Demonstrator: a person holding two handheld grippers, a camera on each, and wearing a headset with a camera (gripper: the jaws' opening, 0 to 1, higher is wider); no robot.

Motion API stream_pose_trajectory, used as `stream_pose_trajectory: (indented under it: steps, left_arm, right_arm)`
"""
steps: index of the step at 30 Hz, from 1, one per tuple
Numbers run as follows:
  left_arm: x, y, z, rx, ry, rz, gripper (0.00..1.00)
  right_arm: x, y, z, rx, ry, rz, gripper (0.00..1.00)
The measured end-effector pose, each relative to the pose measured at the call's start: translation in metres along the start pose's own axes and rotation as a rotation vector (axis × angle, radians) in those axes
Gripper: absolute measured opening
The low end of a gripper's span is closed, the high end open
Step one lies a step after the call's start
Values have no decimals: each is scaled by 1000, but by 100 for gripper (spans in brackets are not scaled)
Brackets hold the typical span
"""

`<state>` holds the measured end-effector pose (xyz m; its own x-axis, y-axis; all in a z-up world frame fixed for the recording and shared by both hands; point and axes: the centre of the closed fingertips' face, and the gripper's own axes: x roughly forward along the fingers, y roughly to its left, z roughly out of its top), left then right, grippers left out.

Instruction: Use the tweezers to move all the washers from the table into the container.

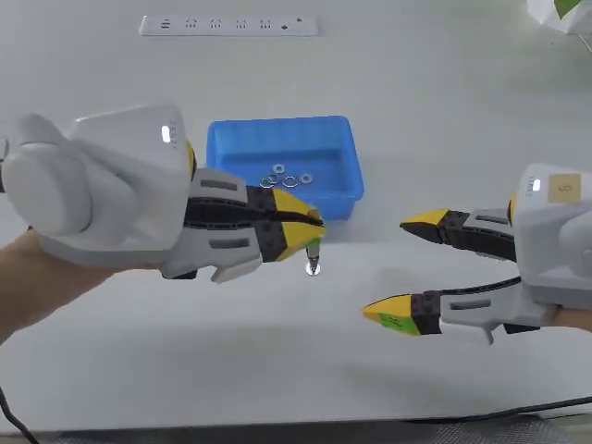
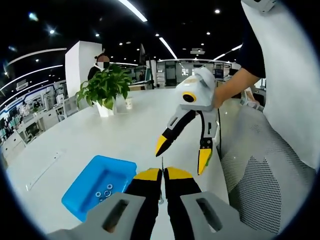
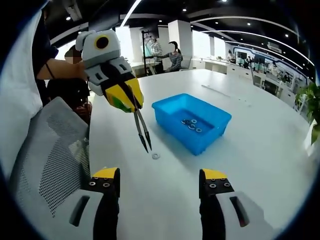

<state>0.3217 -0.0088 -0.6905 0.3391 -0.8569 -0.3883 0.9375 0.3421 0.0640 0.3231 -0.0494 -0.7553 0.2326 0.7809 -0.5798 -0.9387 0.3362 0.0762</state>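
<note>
My left gripper [image 1: 314,227] is shut on a pair of metal tweezers [image 1: 313,257] that point down at the white table. In the right gripper view the tweezers [image 3: 141,129] hang from the left gripper [image 3: 125,100], their tips just above and left of one washer [image 3: 156,156] lying on the table. The blue container [image 1: 277,139] stands just behind, with several washers [image 1: 285,178] inside. My right gripper [image 1: 388,268] hovers open to the right with nothing between its jaws; its own view shows the jaws wide apart [image 3: 160,175].
A white power strip [image 1: 228,25] lies at the table's far edge. A mesh chair [image 3: 55,150] stands beside the table, and a potted plant [image 2: 105,90] sits farther along it. A dark cable [image 1: 518,407] runs along the near edge.
</note>
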Motion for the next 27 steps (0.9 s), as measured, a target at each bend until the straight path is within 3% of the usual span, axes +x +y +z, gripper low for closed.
stream_pose_trajectory:
  steps: [15, 27]
  left_arm:
    - [5, 8, -9, -12, -1, 4, 6]
    - [6, 6, -13, -21, 3, 0, 6]
  right_arm:
    - [-2, -4, -3, 9, 4, -12, 64]
    - [-3, -3, -4, 13, 6, -18, 64]
